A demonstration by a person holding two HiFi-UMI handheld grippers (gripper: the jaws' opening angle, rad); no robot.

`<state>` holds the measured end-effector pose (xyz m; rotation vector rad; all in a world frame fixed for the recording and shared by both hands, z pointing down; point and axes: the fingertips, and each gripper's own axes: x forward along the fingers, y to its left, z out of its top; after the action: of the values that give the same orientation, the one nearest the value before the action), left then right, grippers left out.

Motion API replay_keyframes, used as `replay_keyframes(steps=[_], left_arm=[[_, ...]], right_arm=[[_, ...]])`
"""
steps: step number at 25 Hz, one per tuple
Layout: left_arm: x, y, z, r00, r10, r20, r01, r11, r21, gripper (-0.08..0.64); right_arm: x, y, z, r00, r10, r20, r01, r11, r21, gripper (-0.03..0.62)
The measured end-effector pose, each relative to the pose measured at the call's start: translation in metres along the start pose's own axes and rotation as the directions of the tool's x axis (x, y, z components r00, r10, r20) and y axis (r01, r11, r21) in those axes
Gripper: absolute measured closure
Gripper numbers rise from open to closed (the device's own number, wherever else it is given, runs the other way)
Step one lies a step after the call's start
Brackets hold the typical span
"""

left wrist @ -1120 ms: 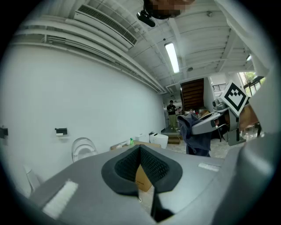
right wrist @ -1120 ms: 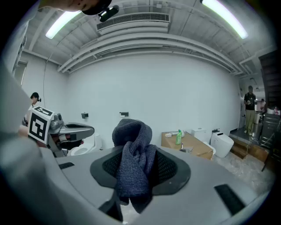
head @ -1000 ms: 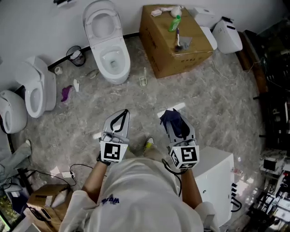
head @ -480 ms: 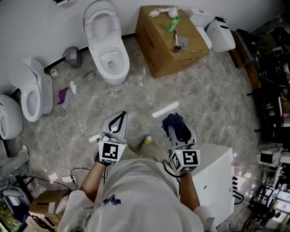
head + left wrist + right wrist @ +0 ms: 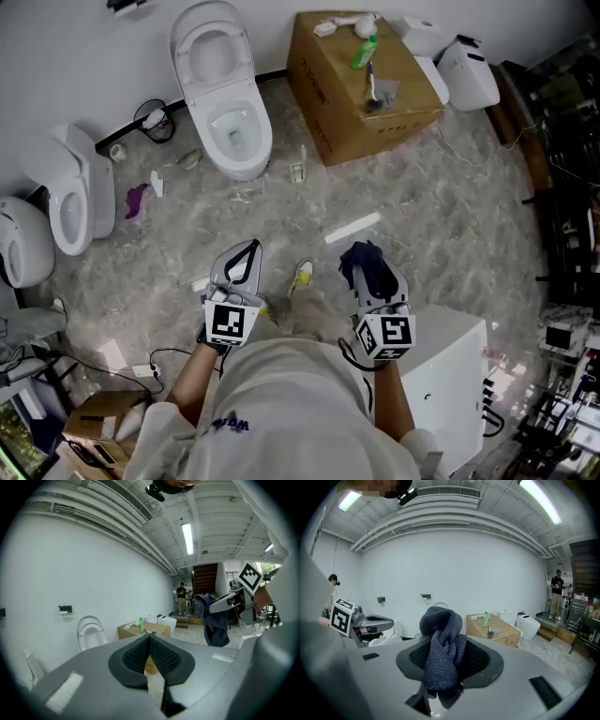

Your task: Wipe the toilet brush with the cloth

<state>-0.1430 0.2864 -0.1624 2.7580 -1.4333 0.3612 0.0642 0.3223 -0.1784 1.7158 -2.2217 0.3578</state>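
White blue-printed shirt (image 5: 291, 403), grey left tongs (image 5: 250, 247), grey right tongs (image 5: 366, 259), marker cubes (image 5: 232, 322)

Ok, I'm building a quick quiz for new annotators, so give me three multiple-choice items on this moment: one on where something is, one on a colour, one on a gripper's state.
1. Where is the green bottle?
A) on the floor
B) on top of the cardboard box
C) on the toilet

2. What colour is the cloth in the right gripper?
A) yellow
B) white
C) dark blue

3. How do the left gripper's jaws stand?
A) together, holding nothing
B) wide apart
C) clamped on the cloth

Answers:
1 B: the head view shows the bottle on the box's top face.
2 C: the right gripper view shows dark blue knit fabric pinched between its jaws.
3 A: the left gripper view shows the jaw tips meeting with nothing between them.
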Motion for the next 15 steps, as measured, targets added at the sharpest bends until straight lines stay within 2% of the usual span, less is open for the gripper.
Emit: replay_keyframes(steps=[4,8,12,15], left_arm=[[0.033,0.001,-0.008,0.997,0.005,-0.081,-0.003,0.999,0.032,0.558],[0.072,0.001,-0.003,0.992,0.023,-0.125,-0.018,0.999,0.042,0.558],[0.111,-0.007,0.012,0.991,0.028,-0.129,-0.021,0.998,0.058,0.558],[0.135,-0.011,0.019,0.992,0.046,-0.118,-0.042,0.998,0.042,0.558]], right_arm=[[0.033,-0.028,-0.008,0.999,0.033,-0.009,-0.033,0.999,0.028,0.431],[0.063,-0.073,-0.009,0.998,0.055,-0.028,-0.053,0.997,0.058,0.431],[0.09,-0.116,-0.015,0.996,0.071,-0.057,-0.067,0.995,0.078,0.431],[0.11,-0.139,-0.019,0.993,0.091,-0.081,-0.084,0.993,0.087,0.431]])
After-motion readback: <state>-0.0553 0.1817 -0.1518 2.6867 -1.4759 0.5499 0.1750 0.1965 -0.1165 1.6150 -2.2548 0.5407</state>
